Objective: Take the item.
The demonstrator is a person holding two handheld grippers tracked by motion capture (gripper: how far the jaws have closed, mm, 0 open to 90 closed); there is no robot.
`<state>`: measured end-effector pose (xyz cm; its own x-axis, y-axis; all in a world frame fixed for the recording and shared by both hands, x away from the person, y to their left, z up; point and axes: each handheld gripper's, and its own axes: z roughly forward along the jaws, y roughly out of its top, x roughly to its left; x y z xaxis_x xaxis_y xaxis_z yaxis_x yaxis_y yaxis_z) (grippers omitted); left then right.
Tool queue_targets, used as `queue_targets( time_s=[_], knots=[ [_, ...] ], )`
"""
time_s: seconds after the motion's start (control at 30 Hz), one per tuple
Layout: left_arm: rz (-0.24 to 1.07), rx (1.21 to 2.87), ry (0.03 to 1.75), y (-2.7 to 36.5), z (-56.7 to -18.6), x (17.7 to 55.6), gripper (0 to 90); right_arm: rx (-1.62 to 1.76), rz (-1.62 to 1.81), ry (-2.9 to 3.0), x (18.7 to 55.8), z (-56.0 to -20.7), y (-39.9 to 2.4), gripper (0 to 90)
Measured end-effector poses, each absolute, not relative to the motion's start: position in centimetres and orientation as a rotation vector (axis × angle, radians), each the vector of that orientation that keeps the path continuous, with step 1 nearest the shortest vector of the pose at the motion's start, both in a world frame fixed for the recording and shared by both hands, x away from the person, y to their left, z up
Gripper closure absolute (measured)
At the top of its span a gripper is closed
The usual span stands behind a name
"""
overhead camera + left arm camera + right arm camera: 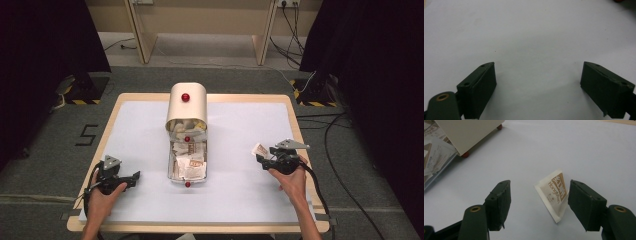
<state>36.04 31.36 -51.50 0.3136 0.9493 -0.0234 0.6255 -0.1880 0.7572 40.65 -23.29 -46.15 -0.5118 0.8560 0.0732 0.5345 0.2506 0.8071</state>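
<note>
Hovering my right gripper [539, 202] over the sachet [554, 193], jaws spread wide and gripping nothing: the packet stands on edge between them, leaning on the right-hand jaw, long axis running near to far. It sits right of the box [186, 107] (tray full of packets). My left gripper [537, 87] is well apart, open, empty.

The high view looked forward and down from above the person's side, taking in the whole counter [240, 200] and the floor beyond. The left gripper view sat low and close, facing along its jaws across the bare white surface. The right gripper view, equally close, faced along its jaws toward a sachet [552, 192] and the cream box [469, 132], both shared with the high view.
</note>
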Motion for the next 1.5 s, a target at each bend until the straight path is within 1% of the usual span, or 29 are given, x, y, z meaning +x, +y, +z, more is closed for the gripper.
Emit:
queue_targets(
  time_s=[0.4, 1.0, 1.33, 1.5],
  knots=[
    [0.610, 1.907, 1.393, 31.4, -51.5, 36.0, 12.3, 1.261, 1.158, 2.163, 39.2, -46.1, -23.1, 34.5],
    [0.610, 1.907, 1.393, 31.4, -51.5, 36.0, 12.3, 1.208, 1.201, 2.196, 35.5, -46.0, -22.6, 34.5],
    [0.610, 1.909, 1.394, 31.4, -51.5, 36.0, 12.3, 1.190, 1.205, 2.208, 34.5, -46.1, -22.5, 34.5],
    [0.610, 1.909, 1.394, 31.4, -51.5, 36.0, 12.3, 1.190, 1.201, 2.218, 34.1, -46.3, -22.3, 30.8]
  ],
)
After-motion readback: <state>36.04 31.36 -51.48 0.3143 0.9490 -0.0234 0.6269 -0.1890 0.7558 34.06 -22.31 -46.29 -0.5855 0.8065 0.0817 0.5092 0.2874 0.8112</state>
